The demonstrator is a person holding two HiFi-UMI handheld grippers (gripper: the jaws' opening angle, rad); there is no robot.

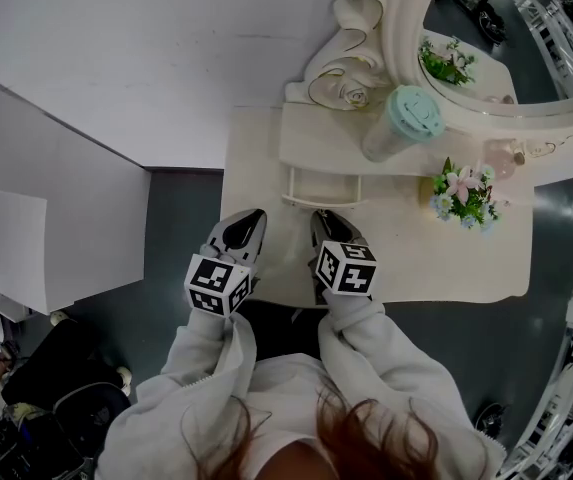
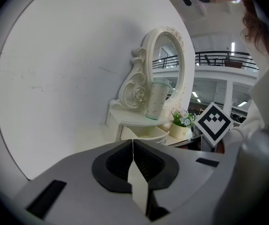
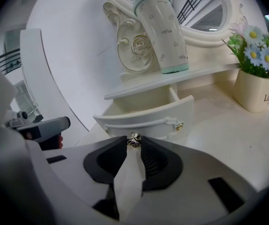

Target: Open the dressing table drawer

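Evidently, drawer (image 3: 143, 114) stands partly out, at 12 o'clock from right claw (image 3: 134, 145), which is clamped on its knob (image 3: 134, 139); left claw (image 2: 133, 149) closed, empty, at 9 o'clock. Remaining: further pull, if any

Left tongs (image 2: 133, 145) closed empty, right tongs (image 3: 134, 148) pinching the knob (image 3: 134, 140)

Head view: ornate white oval mirror (image 1: 403, 28) cut by top and right edges; small silver drawer knob (image 3: 134, 140) hidden beneath right gripper (image 1: 326, 218). Right gripper view: cream flower pot (image 3: 256, 90) cropped at right, lettering incomplete.
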